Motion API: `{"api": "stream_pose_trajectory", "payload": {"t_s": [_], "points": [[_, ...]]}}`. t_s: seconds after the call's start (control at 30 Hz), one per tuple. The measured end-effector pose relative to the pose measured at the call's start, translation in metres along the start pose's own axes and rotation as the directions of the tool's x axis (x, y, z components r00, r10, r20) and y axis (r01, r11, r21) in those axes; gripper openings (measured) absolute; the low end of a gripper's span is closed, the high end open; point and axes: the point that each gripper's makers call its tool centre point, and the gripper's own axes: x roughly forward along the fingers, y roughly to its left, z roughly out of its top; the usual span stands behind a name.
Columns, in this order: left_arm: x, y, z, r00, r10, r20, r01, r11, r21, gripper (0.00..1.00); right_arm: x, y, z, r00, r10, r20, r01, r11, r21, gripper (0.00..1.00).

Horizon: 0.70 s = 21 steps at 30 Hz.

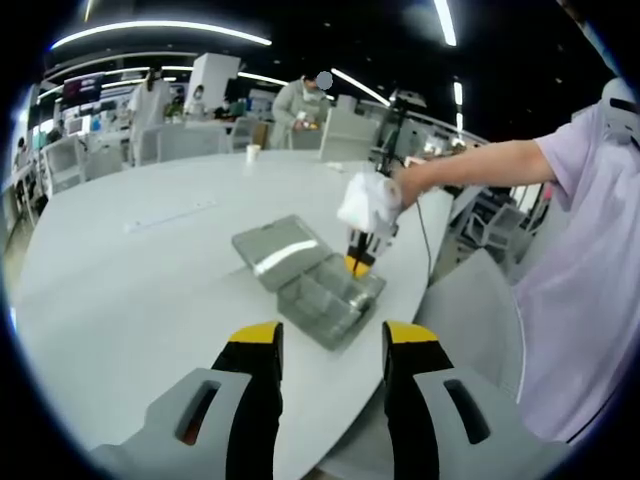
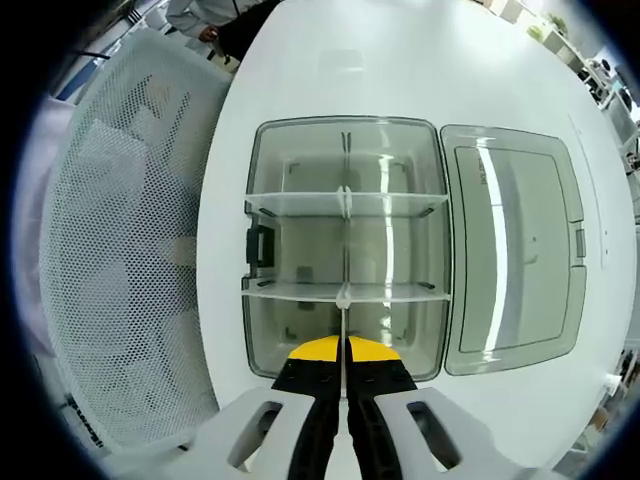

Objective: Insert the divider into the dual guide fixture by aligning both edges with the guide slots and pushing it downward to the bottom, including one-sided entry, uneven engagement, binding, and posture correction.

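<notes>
Right tongs (image 2: 343, 385) pinch thin divider (image 2: 343, 340) at box (image 2: 345, 245) 6 o'clock wall, desk (image 2: 330, 60) beneath. Left tongs (image 1: 330, 345) wide, empty. Risk: tilt binds one slot.

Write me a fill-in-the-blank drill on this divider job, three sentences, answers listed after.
1. The right gripper is shut on a thin clear ____.
2. The box sits with its lid swung ____.
3. The left gripper hangs apart from the box with its jaws ____.

Missing words: divider; open; open
</notes>
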Motion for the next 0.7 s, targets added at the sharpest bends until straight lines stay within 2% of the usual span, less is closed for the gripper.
{"api": "stream_pose_trajectory", "payload": {"t_s": [0.7], "points": [[-0.0032, 0.0009, 0.0015, 1.0, 0.009, -0.004, -0.009, 1.0, 0.003, 0.38, 0.0024, -0.0001, 0.0003, 1.0, -0.005, 0.027, 0.005, 1.0, 0.014, 0.0]]}}
